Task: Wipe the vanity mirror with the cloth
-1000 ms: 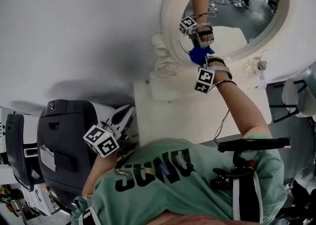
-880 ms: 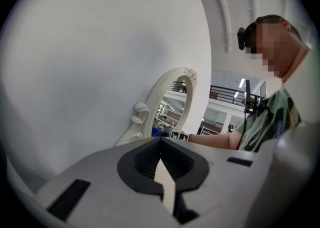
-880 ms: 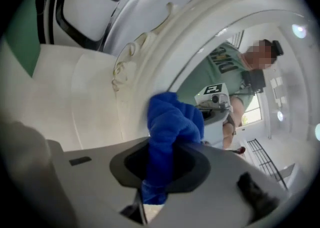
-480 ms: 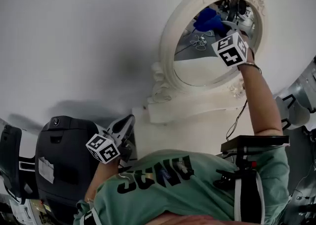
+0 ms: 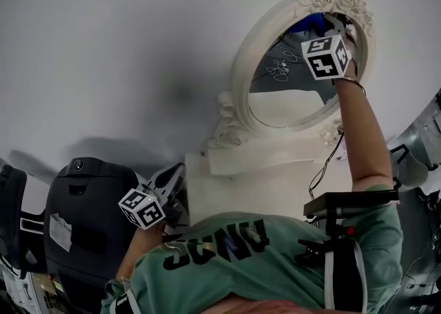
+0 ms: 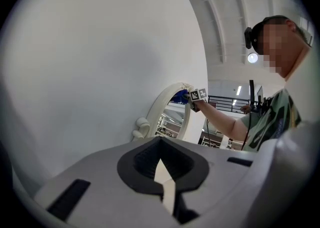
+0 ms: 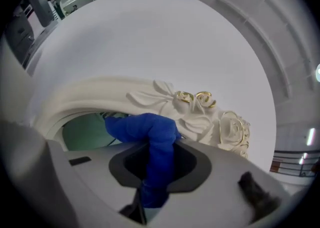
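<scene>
Right gripper (image 5: 329, 30), clamped on the cloth (image 7: 150, 132), has climbed to 12 o'clock on the mirror (image 5: 282, 96); sweep down evenly. Left gripper (image 6: 162, 172) closed, idle.

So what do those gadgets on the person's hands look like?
The left gripper and right gripper are pale grey shells with dark pads, each bearing a white cube of black square markers. A black cable hangs by the right arm; the T-shirt is green, short-sleeved.

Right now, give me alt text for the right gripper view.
The right gripper is shut on a blue cloth, holding it at the top edge of the vanity mirror glass, just under the carved, gold-trimmed roses of its cream frame. A white wall fills the background.
</scene>
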